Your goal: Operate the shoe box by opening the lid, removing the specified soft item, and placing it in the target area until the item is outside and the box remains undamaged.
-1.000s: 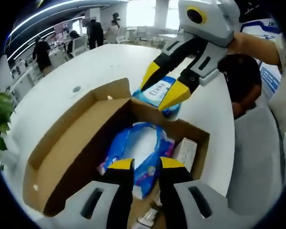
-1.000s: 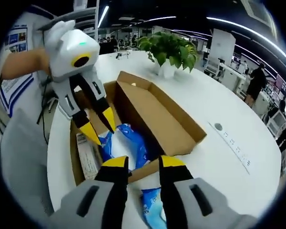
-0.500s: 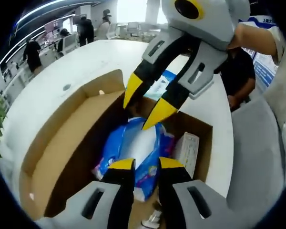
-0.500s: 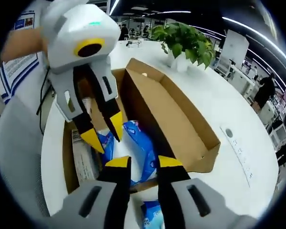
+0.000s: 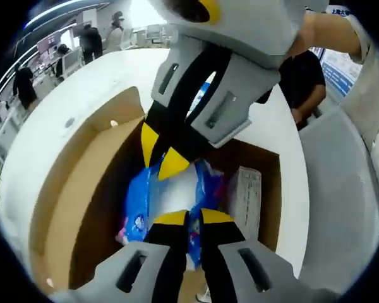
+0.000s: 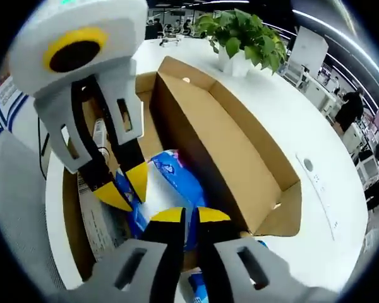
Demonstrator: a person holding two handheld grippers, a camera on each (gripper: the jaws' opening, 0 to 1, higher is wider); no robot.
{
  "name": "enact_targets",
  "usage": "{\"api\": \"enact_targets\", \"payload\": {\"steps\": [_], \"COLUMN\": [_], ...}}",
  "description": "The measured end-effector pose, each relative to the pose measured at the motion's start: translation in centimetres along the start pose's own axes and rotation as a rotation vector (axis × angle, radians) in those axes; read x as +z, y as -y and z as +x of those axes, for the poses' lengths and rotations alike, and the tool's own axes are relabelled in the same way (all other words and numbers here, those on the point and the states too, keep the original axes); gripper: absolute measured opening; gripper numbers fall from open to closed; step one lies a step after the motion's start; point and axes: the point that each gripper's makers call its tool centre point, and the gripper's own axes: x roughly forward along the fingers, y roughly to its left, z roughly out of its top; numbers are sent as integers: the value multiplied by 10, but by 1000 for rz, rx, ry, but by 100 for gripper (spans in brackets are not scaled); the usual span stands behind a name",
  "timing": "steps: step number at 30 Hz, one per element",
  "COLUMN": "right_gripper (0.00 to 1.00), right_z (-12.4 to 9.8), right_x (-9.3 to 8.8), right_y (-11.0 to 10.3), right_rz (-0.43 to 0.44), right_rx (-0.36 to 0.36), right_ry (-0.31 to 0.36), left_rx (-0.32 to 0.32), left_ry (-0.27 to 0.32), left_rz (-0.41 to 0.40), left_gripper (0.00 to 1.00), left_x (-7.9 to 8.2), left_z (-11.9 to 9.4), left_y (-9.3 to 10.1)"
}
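Inside the open shoe box point(image 5: 63, 208), my two tools meet over one blue-and-white soft pack point(image 5: 170, 196). My left tool point(image 5: 186, 218) has its jaws nearly together; my right tool point(image 6: 184, 216) likewise, at the pack's edge. One white carton point(image 5: 243, 199) lies beside the pack. Box sits on a white counter point(image 6: 290, 126); one potted plant point(image 6: 240, 41) stands beyond.

text: none legible | blue pack point(image 5: 136, 205): print too blurred | white carton point(image 5: 243, 201): print unreadable
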Motion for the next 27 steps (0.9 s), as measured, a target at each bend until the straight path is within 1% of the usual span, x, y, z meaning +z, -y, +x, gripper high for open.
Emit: {"api": "enact_targets", "payload": {"steps": [2, 6, 15, 20, 27], "right_gripper": [0, 0, 0, 0, 0], "right_z": [2, 1, -6, -14, -27], "right_x": [-1, -1, 9, 19, 33], "right_y": [0, -2, 0, 1, 1], "right_rz": [12, 23, 28, 21, 12], "right_rx": [1, 4, -12, -17, -17], "right_ry": [-4, 0, 50, 77, 119], "left_rx": [3, 13, 31, 45, 86], "left_ry": [-3, 8, 26, 38, 59], "left_rz": [3, -3, -24, -18, -14], "left_gripper": [0, 0, 0, 0, 0], "left_x": [-2, -1, 0, 4, 9], "left_z": [-1, -7, -17, -25, -47], "left_y": [1, -1, 1, 1, -4]}}
